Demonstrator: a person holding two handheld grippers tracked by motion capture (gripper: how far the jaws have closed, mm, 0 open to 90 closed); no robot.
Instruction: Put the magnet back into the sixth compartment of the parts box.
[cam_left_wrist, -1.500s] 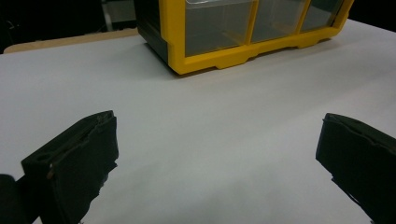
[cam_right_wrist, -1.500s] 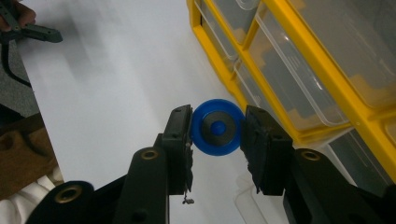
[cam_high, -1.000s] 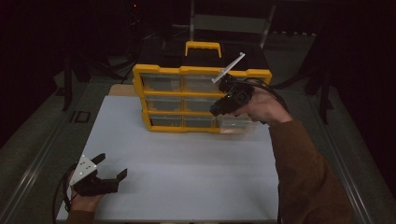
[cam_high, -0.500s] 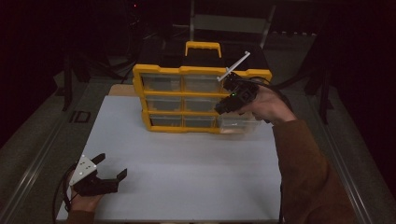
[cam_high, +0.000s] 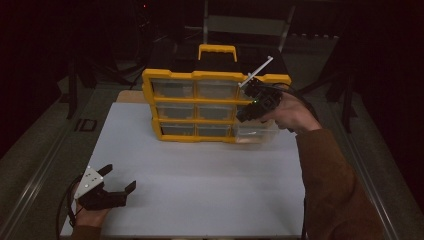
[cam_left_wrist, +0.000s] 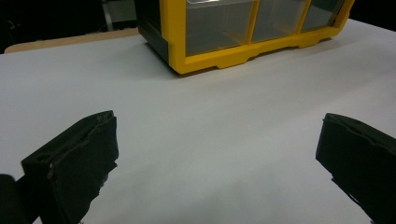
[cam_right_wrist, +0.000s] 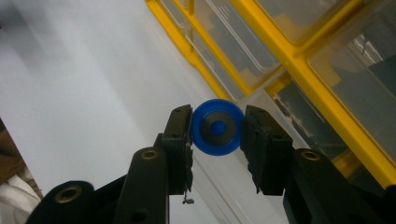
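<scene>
- Right now the right gripper pinches a blue wheel over the pulled-out drawer — lower squarely, then release.
- Left gripper rests spread wide, empty, near the tabletop's front-left corner.

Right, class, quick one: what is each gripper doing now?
Left gripper: open, holding nothing, above the white table.
Right gripper: shut on a blue disc, by the yellow drawer box.

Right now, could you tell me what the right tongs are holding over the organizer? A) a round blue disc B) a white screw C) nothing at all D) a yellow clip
A: in the right gripper view the right tongs are closed on a round blue disc, its dark centre facing the camera, in front of the yellow drawer organizer.
</scene>
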